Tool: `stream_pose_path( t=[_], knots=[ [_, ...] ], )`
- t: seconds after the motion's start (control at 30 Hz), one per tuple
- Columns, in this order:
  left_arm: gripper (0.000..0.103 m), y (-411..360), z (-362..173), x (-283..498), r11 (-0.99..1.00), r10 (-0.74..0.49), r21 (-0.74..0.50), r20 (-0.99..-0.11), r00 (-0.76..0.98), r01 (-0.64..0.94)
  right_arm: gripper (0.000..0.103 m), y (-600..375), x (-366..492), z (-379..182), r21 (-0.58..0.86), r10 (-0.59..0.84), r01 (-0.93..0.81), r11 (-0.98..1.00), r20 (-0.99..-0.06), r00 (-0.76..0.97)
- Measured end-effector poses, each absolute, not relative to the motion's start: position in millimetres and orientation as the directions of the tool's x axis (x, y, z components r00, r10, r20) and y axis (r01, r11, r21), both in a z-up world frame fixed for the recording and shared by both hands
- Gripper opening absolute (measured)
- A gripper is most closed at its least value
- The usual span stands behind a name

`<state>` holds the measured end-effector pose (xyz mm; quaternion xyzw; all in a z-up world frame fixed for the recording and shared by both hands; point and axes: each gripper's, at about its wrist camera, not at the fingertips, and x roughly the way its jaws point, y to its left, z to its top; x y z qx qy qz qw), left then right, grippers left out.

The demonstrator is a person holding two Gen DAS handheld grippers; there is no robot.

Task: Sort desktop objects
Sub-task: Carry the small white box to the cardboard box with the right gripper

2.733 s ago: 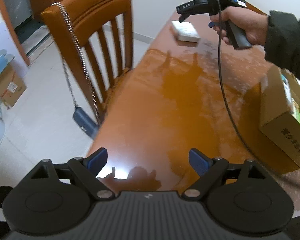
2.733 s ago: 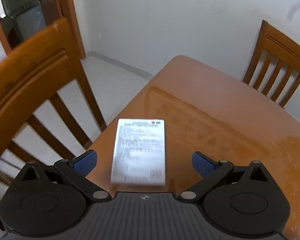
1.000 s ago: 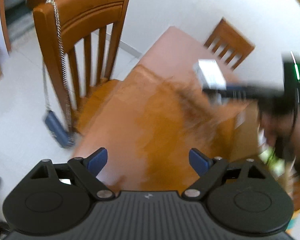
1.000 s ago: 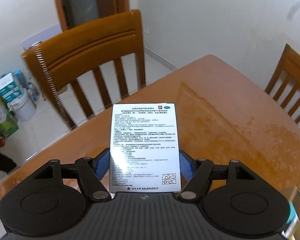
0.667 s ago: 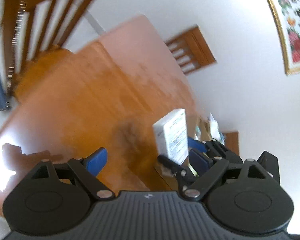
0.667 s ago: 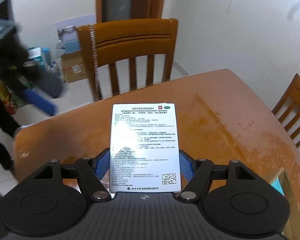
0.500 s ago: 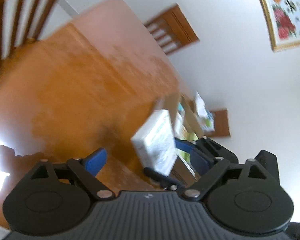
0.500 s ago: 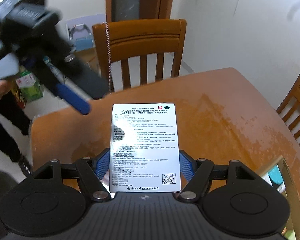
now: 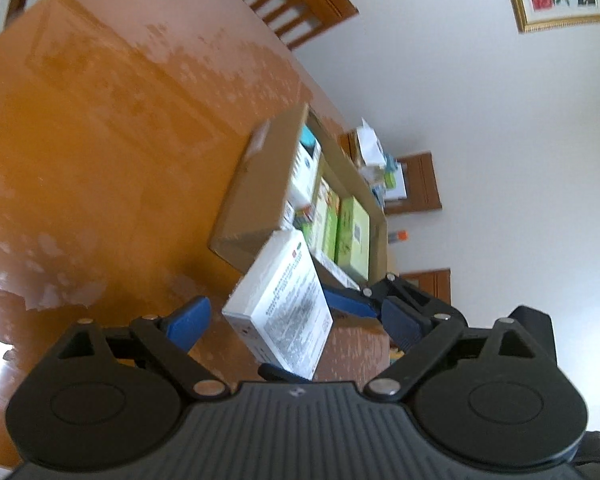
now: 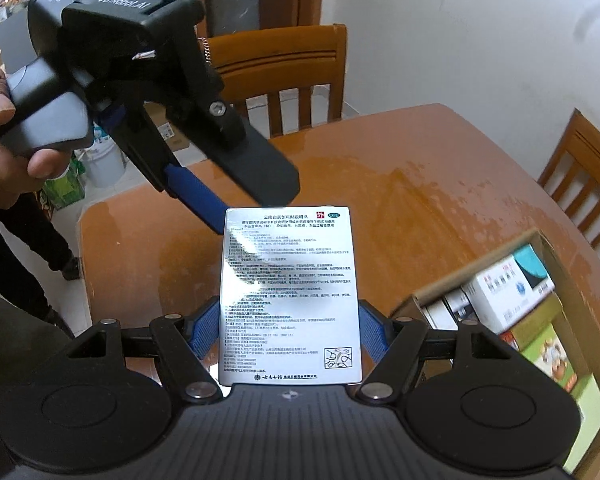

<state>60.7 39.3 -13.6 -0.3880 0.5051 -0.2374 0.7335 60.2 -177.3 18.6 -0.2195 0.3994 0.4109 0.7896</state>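
A: Here, above a glossy orange-brown table [image 10: 440, 208], the right gripper [image 10: 290, 334] clasps a white medicine box [image 10: 290, 300] by its long sides, the printed face up and both blue pads pressed flat against it. The box hangs clear of the table top.

B: And the left gripper [image 9: 288, 322]?

A: Its jaws have just been opening and stand wide, gripping nothing. In the left wrist view the white box sits between its fingers, but neither pad touches it. In the right wrist view that tool comes in from ten o'clock, gripped by a person's hand [image 10: 4, 120], its fingertips near the far end of the box.

B: Where should the box go?

A: Probably into the open cardboard carton [image 10: 416, 300] at four o'clock in the right wrist view. It already holds several packs, white, teal and green, stood side by side.

B: So how should the step be done well?

A: By my reading, either a hand-over or a straight drop-in. For a hand-over, the left pads should close squarely on the free far end, well clear of the right pads, and the right should let go only once that hold is firm. For a drop-in, keep the box level, carry it over the carton's near wall and aim for a gap between the packs.

B: The main risk?

A: A smooth box pinched near one end may swing or slip, so grip it well in from the end.
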Motion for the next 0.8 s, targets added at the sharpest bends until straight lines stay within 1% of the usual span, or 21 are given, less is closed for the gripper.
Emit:
stream_pose_path(
  t=[0.27,0.53,0.63,0.8],
  knots=[
    [0.093,10.7,-7.7,65.7,0.599,-0.745,-0.801,-0.563,0.357,-0.012,0.075,-219.5,49.7,18.6,0.002,0.467,-0.78,0.625,-0.802,0.372],
    [0.093,-10.2,-3.1,67.1,0.612,-0.736,-0.791,-0.57,0.365,0.001,0.075,-257.2,62.4,23.3,-0.012,0.417,-0.694,0.72,-0.793,0.445],
    [0.093,-12.6,-4.2,65.5,0.621,-0.725,-0.784,-0.58,0.371,-0.013,0.075,-279.3,80.9,22.3,0.005,0.365,-0.596,0.803,-0.794,0.486],
    [0.093,-9.8,-10.2,58.5,0.626,-0.708,-0.778,-0.594,0.383,-0.05,0.075,-325.7,142.9,9.2,0.052,0.195,-0.266,0.963,-0.815,0.546]
  ],
)
